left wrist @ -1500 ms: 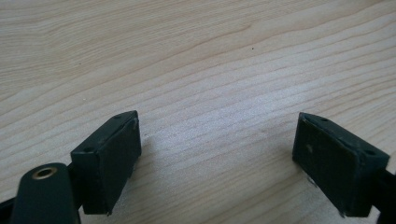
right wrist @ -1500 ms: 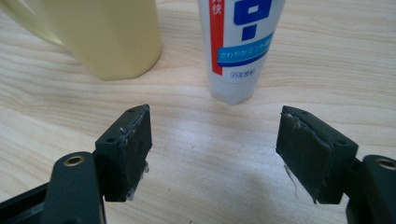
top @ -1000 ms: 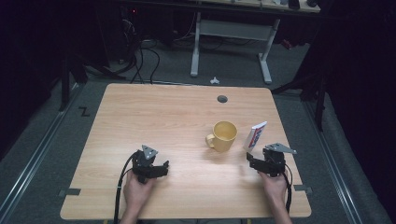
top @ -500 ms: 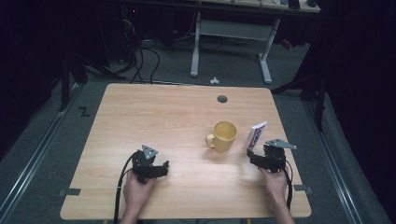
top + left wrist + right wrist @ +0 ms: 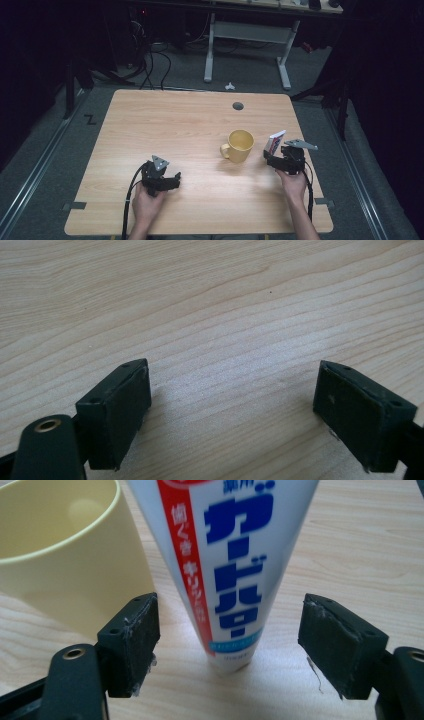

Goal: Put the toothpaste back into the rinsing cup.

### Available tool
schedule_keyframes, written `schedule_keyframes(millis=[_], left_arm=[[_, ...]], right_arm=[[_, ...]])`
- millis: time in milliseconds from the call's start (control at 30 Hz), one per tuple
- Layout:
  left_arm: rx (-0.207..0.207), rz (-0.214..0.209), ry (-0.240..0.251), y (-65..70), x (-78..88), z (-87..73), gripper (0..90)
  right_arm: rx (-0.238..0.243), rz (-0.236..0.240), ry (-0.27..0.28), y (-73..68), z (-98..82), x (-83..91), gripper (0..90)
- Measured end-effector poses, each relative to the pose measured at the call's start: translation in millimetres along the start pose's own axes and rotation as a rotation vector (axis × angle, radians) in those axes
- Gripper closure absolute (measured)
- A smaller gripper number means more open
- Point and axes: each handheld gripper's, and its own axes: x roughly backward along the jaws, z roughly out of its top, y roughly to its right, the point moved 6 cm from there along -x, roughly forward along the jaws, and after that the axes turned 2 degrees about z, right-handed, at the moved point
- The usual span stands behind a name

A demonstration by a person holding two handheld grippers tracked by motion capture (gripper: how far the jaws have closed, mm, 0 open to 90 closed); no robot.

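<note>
We see a pale wooden rectangular desk [image 5: 165, 130] carrying a yellow plastic handled mug [image 5: 239, 145], and just beside it a white upright toothpaste tube [image 5: 274, 142].

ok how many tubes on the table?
1. The tube stands just right of the mug, between the open jaws of the right gripper. Nothing seems hidden behind the mug.

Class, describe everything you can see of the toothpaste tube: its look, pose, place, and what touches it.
The toothpaste tube is white, seemingly soft plastic, with a red stripe and bold blue Japanese lettering. It stands on the wooden table on its narrow end, widening upward, just right of the yellow mug. The right hand-held gripper brackets its base with jaws open, apparently not touching.
</note>
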Motion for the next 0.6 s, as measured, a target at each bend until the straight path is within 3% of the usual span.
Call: schedule_keyframes(millis=[333,600], left_arm=[[0.000,0.000,0.000,0.0,0.0,0.0,15.7],[0.001,0.000,0.001,0.0,-0.1,0.1,15.7]], right_arm=[[0.006,-0.015,-0.003,4.5,9.2,-7.4,28.7],[0.010,0.001,-0.012,3.7,12.0,-11.4,32.6]])
